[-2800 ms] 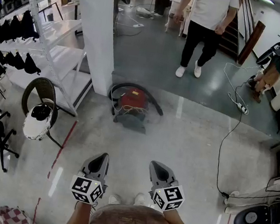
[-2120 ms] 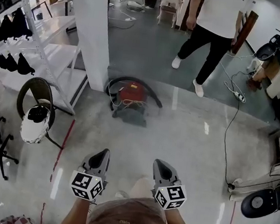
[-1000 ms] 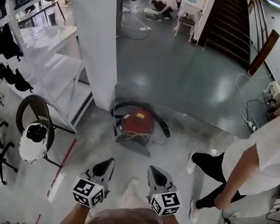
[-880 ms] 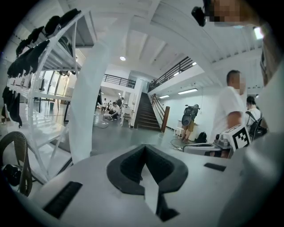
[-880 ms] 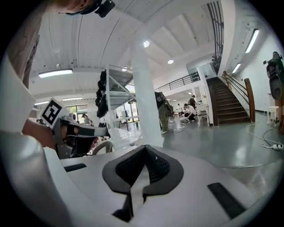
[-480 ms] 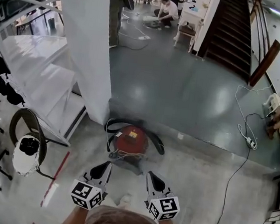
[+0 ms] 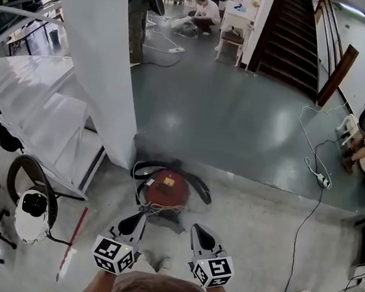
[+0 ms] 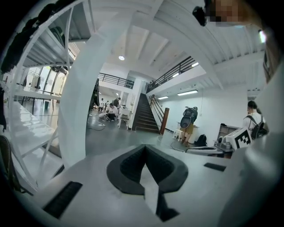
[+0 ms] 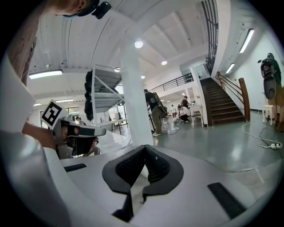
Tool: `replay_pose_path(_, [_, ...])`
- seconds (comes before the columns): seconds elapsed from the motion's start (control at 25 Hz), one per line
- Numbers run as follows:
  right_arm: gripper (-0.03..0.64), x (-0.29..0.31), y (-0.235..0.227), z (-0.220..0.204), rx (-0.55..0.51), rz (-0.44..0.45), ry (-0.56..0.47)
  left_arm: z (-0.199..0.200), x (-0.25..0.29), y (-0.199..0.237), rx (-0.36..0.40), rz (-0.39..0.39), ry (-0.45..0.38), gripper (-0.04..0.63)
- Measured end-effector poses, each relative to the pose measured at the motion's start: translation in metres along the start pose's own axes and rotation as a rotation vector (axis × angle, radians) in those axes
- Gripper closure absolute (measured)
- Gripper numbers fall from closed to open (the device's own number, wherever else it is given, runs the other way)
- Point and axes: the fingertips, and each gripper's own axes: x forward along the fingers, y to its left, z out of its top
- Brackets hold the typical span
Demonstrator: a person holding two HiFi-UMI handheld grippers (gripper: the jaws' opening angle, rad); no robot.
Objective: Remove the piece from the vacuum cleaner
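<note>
A red canister vacuum cleaner [image 7: 166, 189] lies on the floor by the foot of a white pillar [image 7: 103, 67], with a black hose [image 7: 198, 184] curled round its back and a grey front part [image 7: 169, 218] toward me. In the head view my left gripper [image 7: 138, 219] hangs just before the vacuum's near left side, shut and empty. My right gripper [image 7: 195, 230] floats beside it at the near right, also shut with nothing held. Both gripper views look level across the hall; their jaws meet, left gripper [image 8: 145, 148] and right gripper [image 9: 145, 148], and the vacuum is hidden below them.
White metal shelving [image 7: 36, 112] stands to the left of the pillar, with a round chair [image 7: 30, 193] below it. A power strip and cable [image 7: 319, 180] trail on the floor at the right. People crouch far back [image 7: 204, 10]; a staircase [image 7: 290, 36] rises behind.
I have walked up to the vacuum cleaner: it has come from mid-floor to just beyond my fingertips. The person in the white shirt at the right has left the view. Both grippers stay shut.
</note>
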Motion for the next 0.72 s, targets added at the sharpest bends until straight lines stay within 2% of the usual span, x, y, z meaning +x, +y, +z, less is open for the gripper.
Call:
replay_pose_path(0.24, [0.617, 0.019, 0.007, 0.01, 0.008, -0.016, -0.025, 0.007, 0.004, 0.017, 0.006, -0.015, -0.004, 0.594])
replay_pose_path(0.4, [0.613, 0.027, 0.016, 0.016, 0.018, 0.001, -0.052, 0.01, 0.004, 0.023, -0.001, -0.063, -0.011, 0.586])
replay_pose_path(0.44, [0.577, 0.029, 0.018, 0.015, 0.028, 0.014, -0.055, 0.01, 0.004, 0.024, -0.001, -0.076, -0.014, 0.567])
replay_pose_path(0.56, [0.413, 0.034, 0.025, 0.012, 0.063, 0.056, -0.06, 0.01, 0.005, 0.027, -0.002, -0.116, -0.028, 0.463])
replay_pose_path(0.64, [0.382, 0.036, 0.029, 0.013, 0.073, 0.076, -0.065, 0.011, 0.005, 0.029, -0.008, -0.141, -0.036, 0.331])
replay_pose_path(0.72, [0.374, 0.038, 0.031, 0.014, 0.075, 0.083, -0.064, 0.01, 0.007, 0.032, -0.016, -0.162, -0.029, 0.304])
